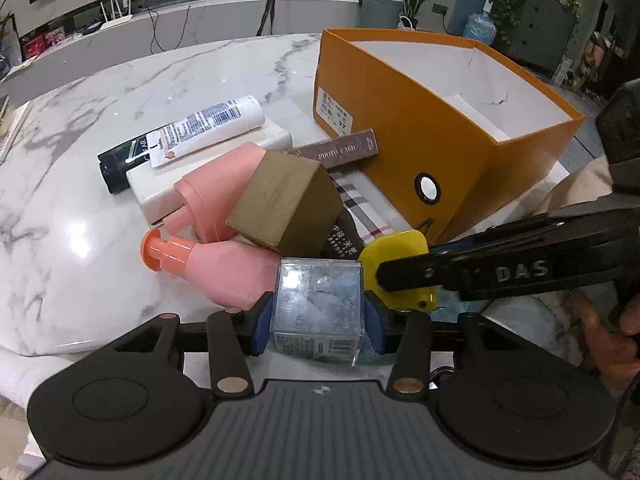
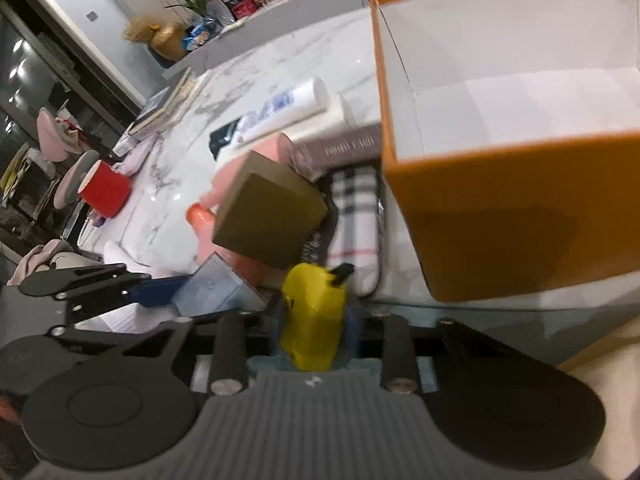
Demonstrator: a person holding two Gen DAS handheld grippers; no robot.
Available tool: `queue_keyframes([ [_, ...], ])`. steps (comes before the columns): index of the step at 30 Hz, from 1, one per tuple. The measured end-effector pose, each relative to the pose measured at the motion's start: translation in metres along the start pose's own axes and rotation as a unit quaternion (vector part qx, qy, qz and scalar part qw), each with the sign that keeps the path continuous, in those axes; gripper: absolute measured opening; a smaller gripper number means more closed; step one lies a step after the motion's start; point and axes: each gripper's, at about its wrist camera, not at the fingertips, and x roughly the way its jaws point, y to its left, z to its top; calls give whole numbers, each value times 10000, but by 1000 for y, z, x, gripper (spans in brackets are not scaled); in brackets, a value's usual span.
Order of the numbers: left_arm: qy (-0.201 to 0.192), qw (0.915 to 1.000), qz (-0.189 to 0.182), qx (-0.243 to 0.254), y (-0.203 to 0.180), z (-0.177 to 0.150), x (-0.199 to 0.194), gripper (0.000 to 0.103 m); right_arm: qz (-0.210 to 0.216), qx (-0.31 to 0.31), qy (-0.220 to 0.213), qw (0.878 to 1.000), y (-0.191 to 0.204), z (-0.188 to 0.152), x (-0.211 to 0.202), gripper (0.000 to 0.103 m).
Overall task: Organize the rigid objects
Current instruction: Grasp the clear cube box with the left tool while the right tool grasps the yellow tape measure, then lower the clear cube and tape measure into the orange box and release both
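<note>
My left gripper [image 1: 318, 320] is shut on a clear plastic box [image 1: 318, 306] at the near edge of the pile; the box also shows in the right wrist view [image 2: 218, 290]. My right gripper [image 2: 314, 320] is shut on a yellow block [image 2: 314, 316], which also shows in the left wrist view [image 1: 400, 258] just right of the clear box. An open, empty orange shoebox [image 1: 432, 136] stands to the right [image 2: 512, 216]. The pile holds a brown cardboard box [image 1: 286, 202], two pink bottles [image 1: 224, 266], a white tube [image 1: 188, 132] and a "PHOTO CARD" box [image 1: 340, 150].
Everything lies on a white marble table [image 1: 100, 152]. A plaid case [image 2: 354, 208] lies beside the shoebox. A red cup [image 2: 105, 192] stands at the table's far left edge. A white flat box [image 1: 160, 184] lies under the tube. Counters and plants stand behind.
</note>
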Motion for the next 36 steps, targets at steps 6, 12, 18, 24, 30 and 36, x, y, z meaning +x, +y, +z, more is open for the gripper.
queue_keyframes([
  [6,-179,9996,-27,-239,3,4,-14,52,-56,-300,-129,9994,5,-2,-15,19],
  [12,-460,9984,-70,-321,-1,18,-35,52,-70,-633,-387,9972,17,3,-33,19],
  [18,-645,9974,-104,-298,-11,35,-52,52,-12,-805,-628,9948,24,14,-57,19],
  [24,-730,9971,-221,-29,-25,66,-64,52,7,-930,-1076,9898,25,34,-89,19],
  [30,-723,9945,-457,610,-51,113,-62,52,-171,-585,-1343,9891,-5,62,-109,19],
  [36,-803,9799,-525,1747,-92,160,-41,52,-345,-12,-1218,9920,-49,94,-112,19],
])
